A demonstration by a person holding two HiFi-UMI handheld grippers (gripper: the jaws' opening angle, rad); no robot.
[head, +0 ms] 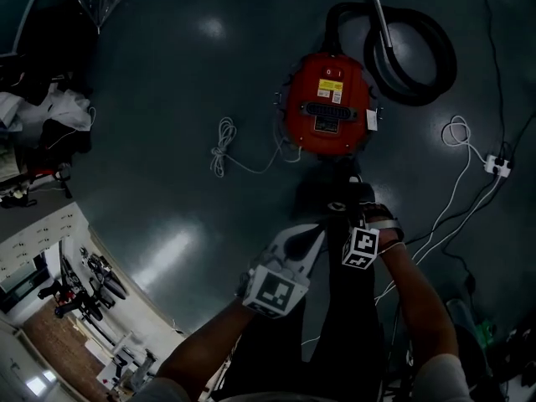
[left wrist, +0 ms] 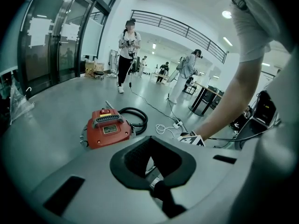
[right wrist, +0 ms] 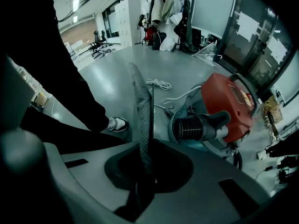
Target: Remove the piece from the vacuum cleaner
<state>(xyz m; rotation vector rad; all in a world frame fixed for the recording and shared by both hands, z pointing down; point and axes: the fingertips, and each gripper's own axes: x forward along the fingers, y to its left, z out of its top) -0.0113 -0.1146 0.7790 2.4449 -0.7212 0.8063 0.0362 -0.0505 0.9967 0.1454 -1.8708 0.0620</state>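
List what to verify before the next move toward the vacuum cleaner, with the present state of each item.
1. Left tongs free to grasp: ok. The jaws stand apart with only floor between them.
2. Right tongs free to grasp: not ok. The jaws are together and hold nothing.
3. Tongs at the vacuum cleaner: not ok. Both hang apart from it, and it sits on the floor ahead.
4. Piece to remove identified: cannot tell. A ribbed black fitting sits in the cleaner's side.
5. Approach free of the white cable bundle: ok. It lies off to the left.
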